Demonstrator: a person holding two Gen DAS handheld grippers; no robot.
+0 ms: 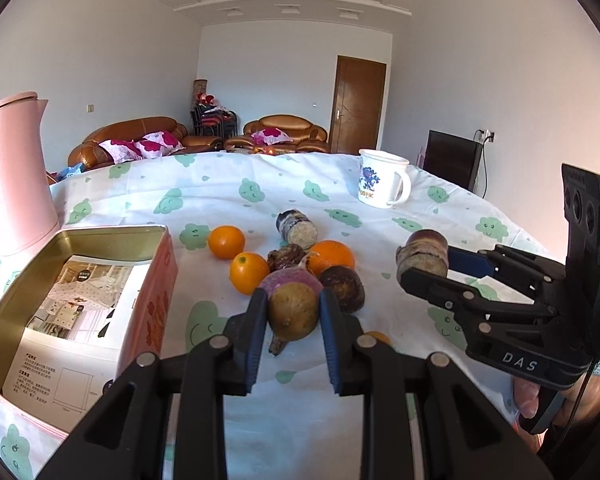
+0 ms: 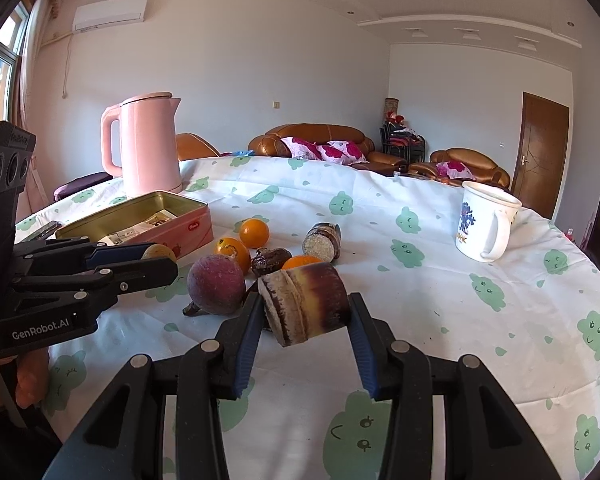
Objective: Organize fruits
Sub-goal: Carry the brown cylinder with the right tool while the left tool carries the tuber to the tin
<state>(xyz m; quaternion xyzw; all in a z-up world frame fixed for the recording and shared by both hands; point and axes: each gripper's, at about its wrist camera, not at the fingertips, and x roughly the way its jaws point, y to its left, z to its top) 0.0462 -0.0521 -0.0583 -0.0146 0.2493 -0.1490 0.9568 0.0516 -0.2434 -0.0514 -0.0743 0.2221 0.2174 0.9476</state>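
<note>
Two grippers are both loaded at once here, over a table [image 2: 420, 280] covered in a cloud-print cloth. Biggest thing nearby is the pink kettle [image 2: 150, 144], off beyond the left gripper's far side, then the open pink tin [image 1: 80, 292] sitting just left of the left gripper [image 1: 293, 312], which I'd guess is where the stuff goes. A white mug [image 1: 382, 184] stands well off past the right gripper.

The left gripper is pinching a yellowish-brown round fruit [image 1: 293, 312], held above the cloth right in front of the pile. The right gripper [image 2: 304, 312] is clamped on a short chunk of sugarcane [image 2: 304, 304], ends sticking out a bit askew. Ahead of both lie a purplish round fruit [image 2: 216, 290], another cane stub [image 2: 322, 242], a few oranges [image 1: 226, 242] and a couple of dark lumpy things [image 2: 270, 260] I can't identify.

What might go wrong, in my opinion: the cane piece looks gripped on its curved side, so it could roll out of the pads mid-swing. Also the round fruit is smooth and held near its middle only; a jerk toward the tin could pop it loose, and clipping the tin's wall would shove it.
</note>
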